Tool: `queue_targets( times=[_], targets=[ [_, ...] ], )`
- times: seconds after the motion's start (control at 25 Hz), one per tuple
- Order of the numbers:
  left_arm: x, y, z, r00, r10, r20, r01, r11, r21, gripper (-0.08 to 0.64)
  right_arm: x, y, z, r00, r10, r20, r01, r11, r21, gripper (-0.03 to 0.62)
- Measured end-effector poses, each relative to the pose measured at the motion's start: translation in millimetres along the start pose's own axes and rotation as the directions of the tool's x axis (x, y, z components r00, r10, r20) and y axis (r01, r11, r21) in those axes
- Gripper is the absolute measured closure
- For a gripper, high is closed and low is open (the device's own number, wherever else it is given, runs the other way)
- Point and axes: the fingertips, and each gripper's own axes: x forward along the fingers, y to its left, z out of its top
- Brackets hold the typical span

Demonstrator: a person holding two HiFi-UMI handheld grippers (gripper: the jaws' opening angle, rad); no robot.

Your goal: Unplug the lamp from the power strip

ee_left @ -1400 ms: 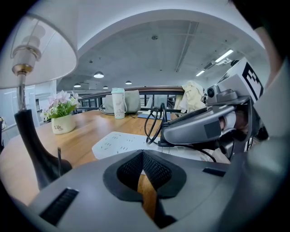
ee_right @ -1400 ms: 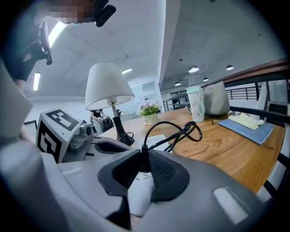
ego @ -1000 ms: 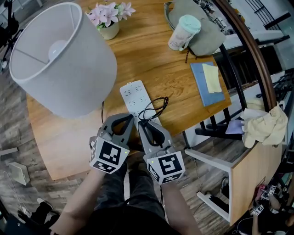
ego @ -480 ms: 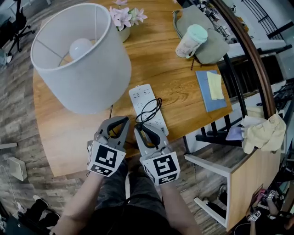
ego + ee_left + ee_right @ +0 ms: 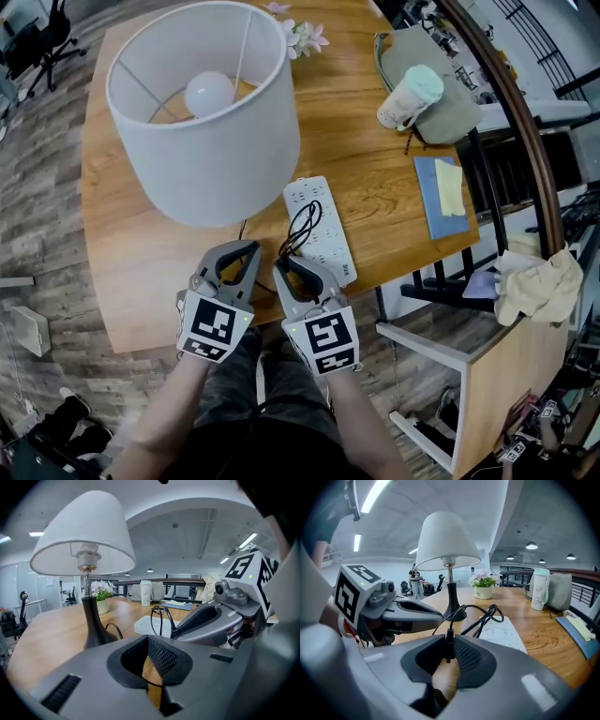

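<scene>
Closest in, both grippers sit side by side at the near edge of the wooden table (image 5: 366,141). The left gripper (image 5: 251,248) has its jaws brought together with nothing between them, just bare wood showing past the pads. Right beside it, the right gripper (image 5: 281,266) is clamped tight on the lamp's black plug (image 5: 448,649), pads pressing either side of it. And that plug is out of the sockets, held above the tabletop just off the near end of the white power strip (image 5: 323,234)!

From the plug, the black cord (image 5: 302,225) rises, loops over the strip and trails back toward the lamp. The strip itself lies flat on the wood, running away from the grippers.

Further on stands the lamp (image 5: 202,141), upright, with a dark slender base (image 5: 452,606), a white drum shade and a round bulb (image 5: 208,92) showing inside.

Behind it there's a small pot of pink flowers (image 5: 483,591). Off to the right, a blue notebook (image 5: 433,204) with yellow notes on it lies near the table edge, and beyond it a mint-lidded cup (image 5: 410,97) stands against a grey bag (image 5: 455,108).
</scene>
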Motion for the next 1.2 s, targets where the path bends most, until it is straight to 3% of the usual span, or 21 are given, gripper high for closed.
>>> queue_targets(
  times=[0.32,0.72,1.2],
  targets=[
    [-7,6,-1,1.000,0.013,0.011,-0.013,1.000,-0.012,0.565,4,13,1,0.999,0.016,-0.040,-0.017,0.999,-0.043,0.478],
    [-8,3,3,0.999,-0.010,0.031,0.010,1.000,-0.002,0.565,-8,-4,-8,0.995,-0.075,-0.060,0.075,0.997,-0.003,0.457],
    [-9,-6,18,0.996,-0.067,0.066,0.067,0.998,0.015,0.565,-28,-9,9,0.991,-0.131,0.037,0.131,0.991,0.022,0.470]
  ],
)
